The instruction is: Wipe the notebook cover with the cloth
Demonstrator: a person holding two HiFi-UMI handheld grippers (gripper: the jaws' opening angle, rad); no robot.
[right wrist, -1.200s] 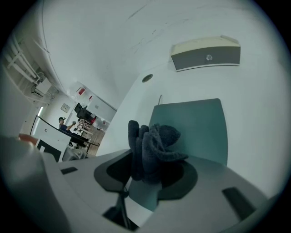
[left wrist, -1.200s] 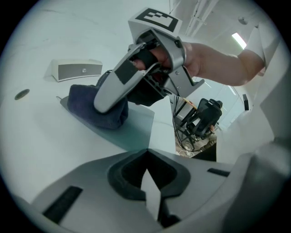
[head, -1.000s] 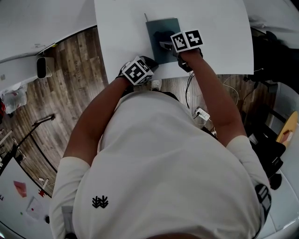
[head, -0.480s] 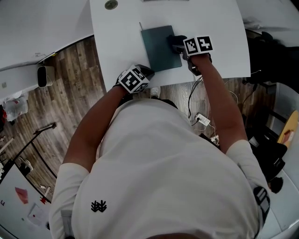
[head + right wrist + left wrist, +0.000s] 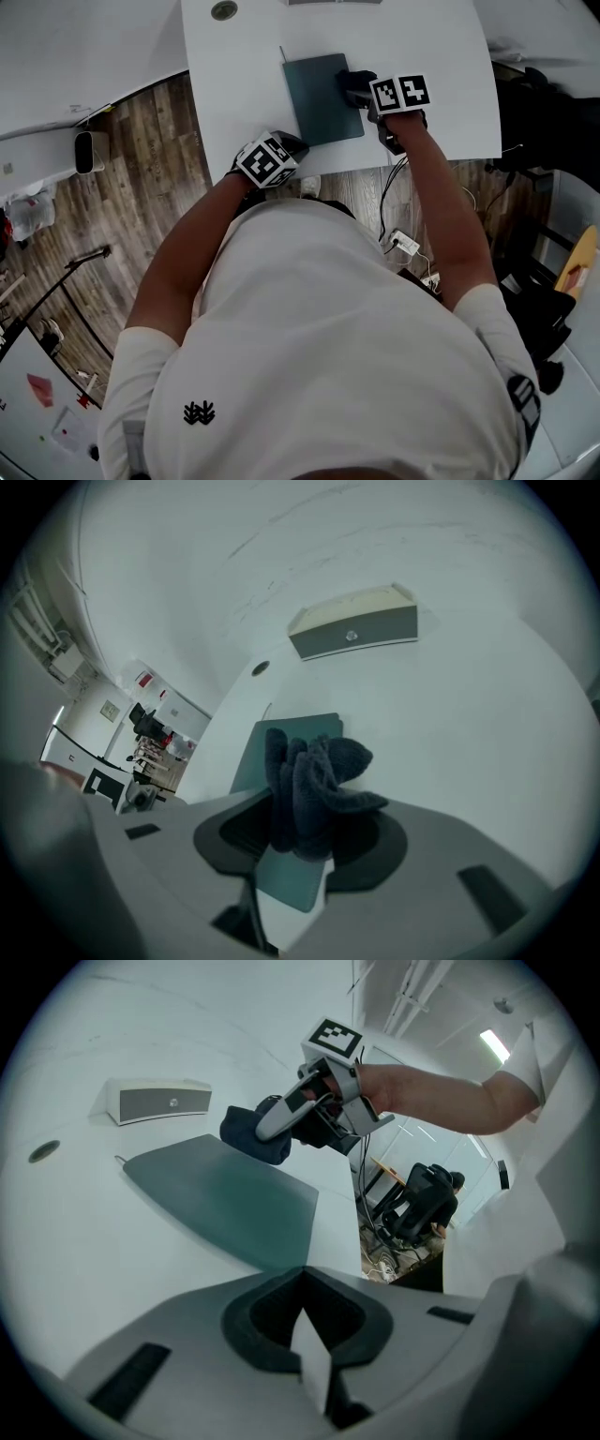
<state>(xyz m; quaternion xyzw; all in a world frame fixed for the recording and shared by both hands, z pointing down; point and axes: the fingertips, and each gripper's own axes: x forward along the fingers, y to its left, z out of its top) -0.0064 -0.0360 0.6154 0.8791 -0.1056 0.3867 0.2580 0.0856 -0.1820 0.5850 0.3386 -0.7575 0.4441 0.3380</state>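
A dark teal notebook (image 5: 319, 98) lies flat on the white table (image 5: 431, 47), and it also shows in the left gripper view (image 5: 225, 1199). My right gripper (image 5: 361, 92) is shut on a dark bunched cloth (image 5: 352, 84) at the notebook's right edge. In the right gripper view the cloth (image 5: 314, 785) sticks out from between the jaws of that gripper (image 5: 300, 855), with the notebook (image 5: 295, 733) beneath. My left gripper (image 5: 292, 145) hovers near the table's front edge, just before the notebook's near left corner. It (image 5: 309, 1363) looks shut, with nothing held.
A small grey-fronted box (image 5: 157, 1101) stands at the back of the table, also seen from the right gripper (image 5: 354, 632). A round cable hole (image 5: 223, 9) sits at the far left. Cables and a power strip (image 5: 405, 239) lie on the wood floor below the table edge.
The right gripper with the cloth slid from over the notebook's middle to its right edge. In the last half second almost nothing moved. The left gripper stayed by the front edge.
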